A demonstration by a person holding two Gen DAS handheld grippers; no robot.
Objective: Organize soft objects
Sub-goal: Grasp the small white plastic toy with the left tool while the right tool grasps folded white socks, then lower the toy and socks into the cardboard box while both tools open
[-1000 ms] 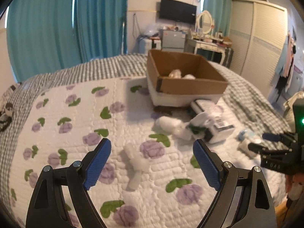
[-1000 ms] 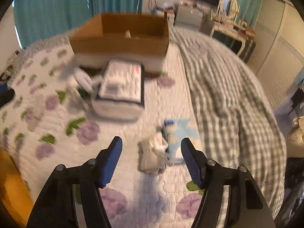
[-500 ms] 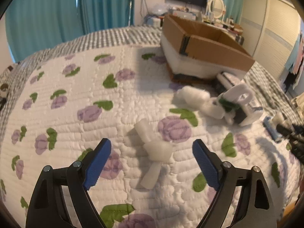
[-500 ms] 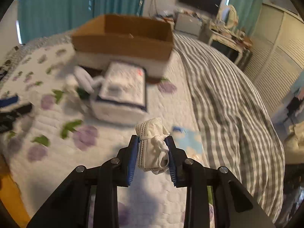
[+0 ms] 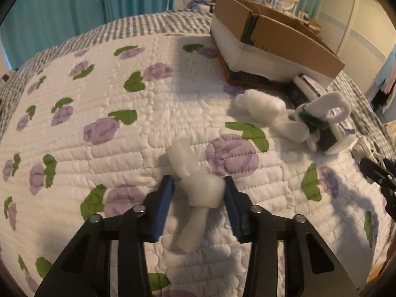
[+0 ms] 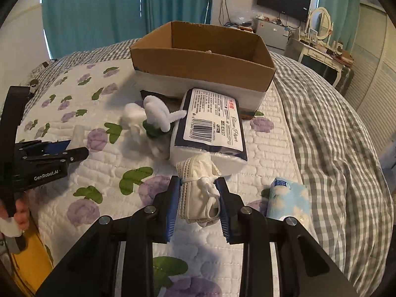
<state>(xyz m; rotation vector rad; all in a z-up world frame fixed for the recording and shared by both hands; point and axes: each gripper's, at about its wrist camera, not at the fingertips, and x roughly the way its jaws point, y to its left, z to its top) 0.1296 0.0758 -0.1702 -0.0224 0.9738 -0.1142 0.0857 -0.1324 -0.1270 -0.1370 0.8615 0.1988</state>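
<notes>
A pale knotted foam piece (image 5: 201,193) at lower centre on the bed quilt (image 5: 104,148) is pinched by the left tongs (image 5: 198,185); a folded white cloth bundle (image 6: 199,198), lower centre, is clamped in the right tongs (image 6: 198,185), below the cardboard box (image 6: 203,57).

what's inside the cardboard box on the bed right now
Little can be seen inside the cardboard box. The right wrist view shows bare brown inner walls and a small pale bit just above the near wall; that wall hides the floor. The left wrist view shows only its outside.

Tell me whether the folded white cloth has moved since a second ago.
Yes. The folded white cloth left the quilt beside the blue tissue pack; right gripper holds it.
</notes>
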